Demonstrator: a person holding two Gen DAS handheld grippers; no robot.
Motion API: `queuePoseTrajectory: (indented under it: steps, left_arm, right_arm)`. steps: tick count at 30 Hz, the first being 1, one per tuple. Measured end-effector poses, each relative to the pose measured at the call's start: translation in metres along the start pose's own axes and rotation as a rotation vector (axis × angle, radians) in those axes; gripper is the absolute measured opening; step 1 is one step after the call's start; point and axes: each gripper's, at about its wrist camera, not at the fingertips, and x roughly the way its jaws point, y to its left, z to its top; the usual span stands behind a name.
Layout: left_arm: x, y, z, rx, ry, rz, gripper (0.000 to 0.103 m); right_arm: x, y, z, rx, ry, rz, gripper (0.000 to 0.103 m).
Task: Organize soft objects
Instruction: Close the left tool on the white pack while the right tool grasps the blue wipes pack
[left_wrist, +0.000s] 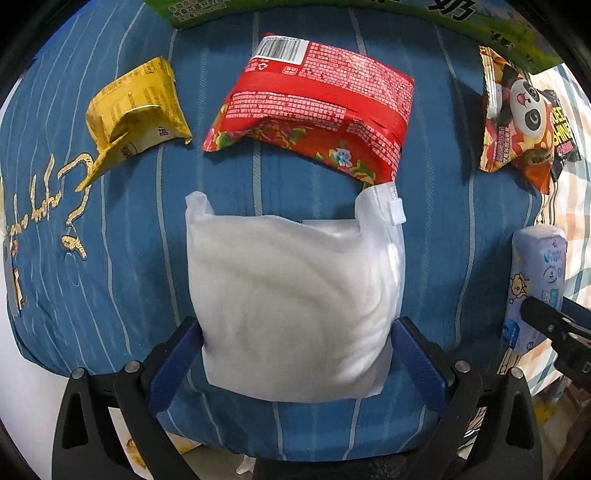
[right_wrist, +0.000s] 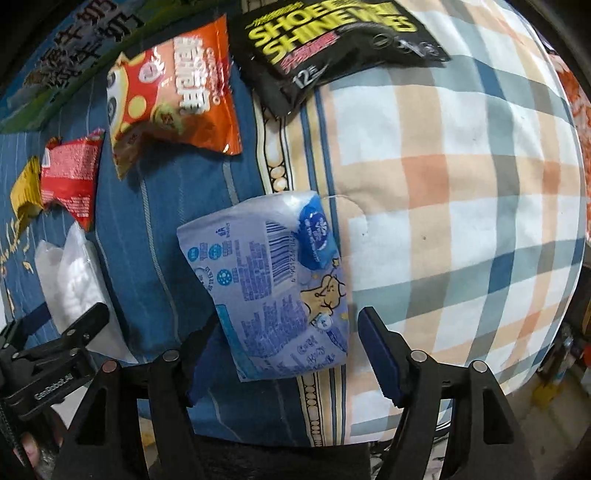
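In the left wrist view a white soft pack (left_wrist: 291, 295) lies on the blue striped pillow (left_wrist: 110, 258). My left gripper (left_wrist: 295, 362) is open, with its blue pads on either side of the pack's near end. In the right wrist view a light blue tissue pack (right_wrist: 280, 284) lies where the blue pillow meets the plaid pillow (right_wrist: 461, 221). My right gripper (right_wrist: 284, 362) is open around its near end, the right pad clearly apart from it. The tissue pack also shows in the left wrist view (left_wrist: 535, 280).
On the blue pillow lie a yellow packet (left_wrist: 136, 107), a red snack bag (left_wrist: 314, 107) and a panda snack bag (left_wrist: 517, 114). A black shoe-wipes pack (right_wrist: 332, 40) lies on the plaid pillow. A green carton (left_wrist: 480, 22) runs along the far edge.
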Motion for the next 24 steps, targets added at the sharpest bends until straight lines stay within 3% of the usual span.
queuePoseTrajectory:
  steps: [6, 13, 15, 21, 24]
  left_arm:
    - [-0.003, 0.012, 0.002, 0.005, -0.023, -0.026, 0.096]
    - [-0.02, 0.028, -0.015, -0.024, -0.068, -0.065, 0.084]
    - [-0.026, 0.031, -0.019, -0.027, -0.077, -0.069, 0.085]
    - [-0.028, 0.034, -0.03, -0.016, -0.06, -0.063, 0.101]
    - [-0.014, 0.043, -0.027, -0.044, -0.016, -0.11, 0.103]
  right_arm:
    - [0.021, 0.027, -0.002, -0.004, 0.022, -0.006, 0.073]
    - [0.031, 0.031, -0.001, -0.029, 0.012, -0.02, 0.06]
    - [0.03, 0.03, -0.005, -0.032, 0.011, -0.019, 0.059]
    - [0.026, 0.027, -0.009, -0.046, 0.018, 0.001, 0.06]
    - [0.027, 0.032, -0.016, -0.052, 0.016, 0.001, 0.06]
